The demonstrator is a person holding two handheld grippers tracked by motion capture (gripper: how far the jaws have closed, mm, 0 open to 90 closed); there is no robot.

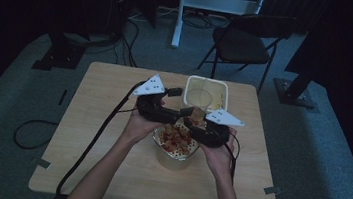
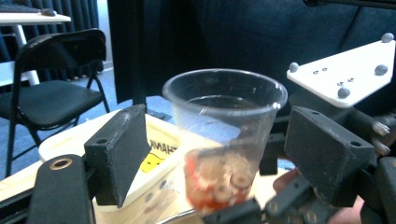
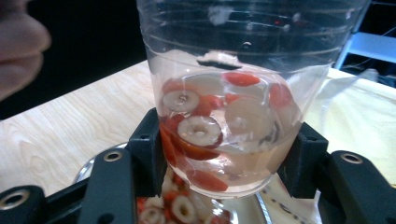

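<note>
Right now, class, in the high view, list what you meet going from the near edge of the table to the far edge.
Forearms → bowl of red and white pieces → claws: left, right → pale container → folding chair beyond the table.

One wooden table (image 1: 107,162) is carrying everything. Two grippers are working over its middle: the left gripper (image 1: 163,109) and the right gripper (image 1: 200,125), each in one of the person's two hands. One clear plastic cup (image 3: 233,93) is sitting between the right gripper's jaws, holding red and white slices too jumbled to count. One metal bowl (image 1: 174,154) of the same mix is resting near the table's middle. One cream rectangular tub (image 1: 223,90) is standing by the far edge, and a second clear cup (image 1: 199,98) is standing inside it. One folding chair (image 1: 244,39) is standing beyond the far edge.
</note>
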